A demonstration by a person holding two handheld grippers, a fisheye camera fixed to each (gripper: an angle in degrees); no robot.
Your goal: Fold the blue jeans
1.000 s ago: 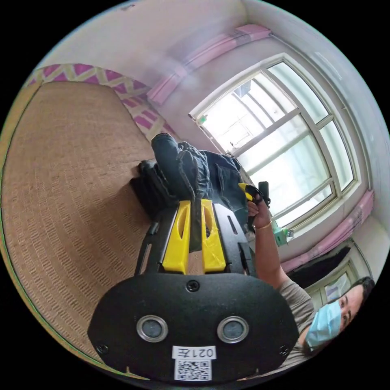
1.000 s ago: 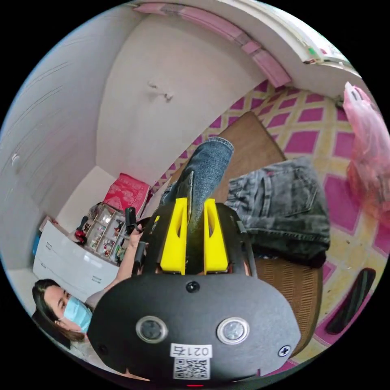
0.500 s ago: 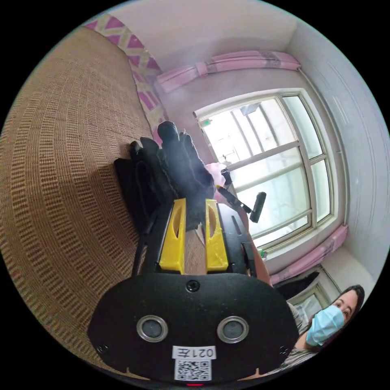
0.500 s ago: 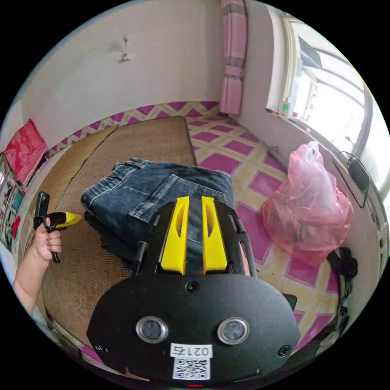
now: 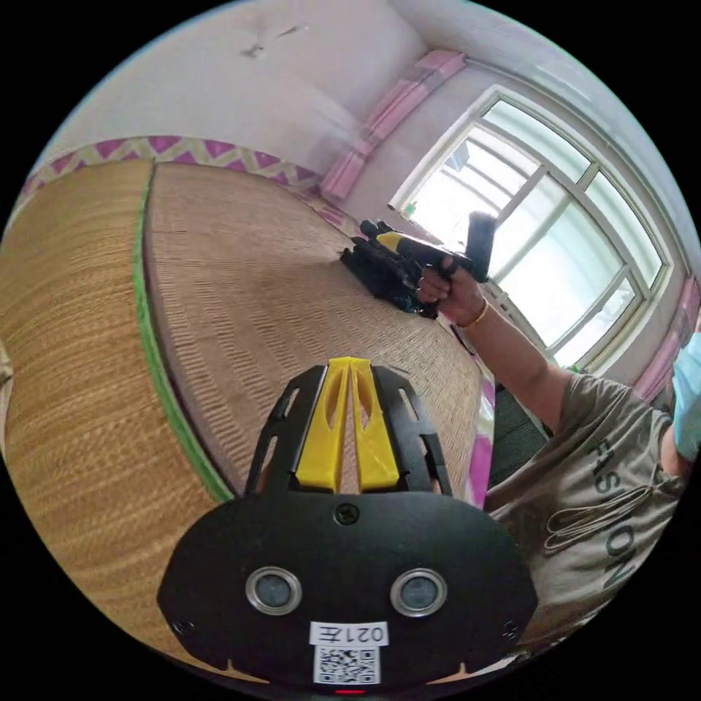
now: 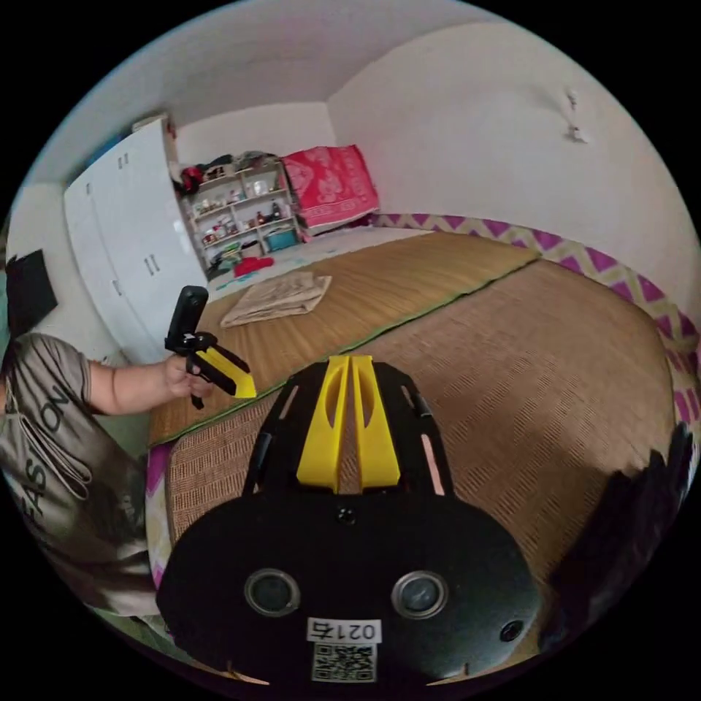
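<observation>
While both jaws press together empty, left gripper (image 5: pixel 349 363) — right gripper (image 6: pixel 348 359) — hover above mat (image 5: pixel 241 292), jeans (image 5: pixel 380 270) folded.

Denim released from left gripper (image 5: pixel 349 363) and right gripper (image 6: pixel 349 360); both jaw pairs closed empty. Jeans (image 5: pixel 380 270) left folded on woven mat (image 5: pixel 241 292); grippers drawn apart.

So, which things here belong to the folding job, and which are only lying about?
Job:
- folded jeans on the mat
- left gripper, shut
- right gripper, shut

Lying about:
- folded beige cloth
- shelf
- white wardrobe
- red bedding
</observation>
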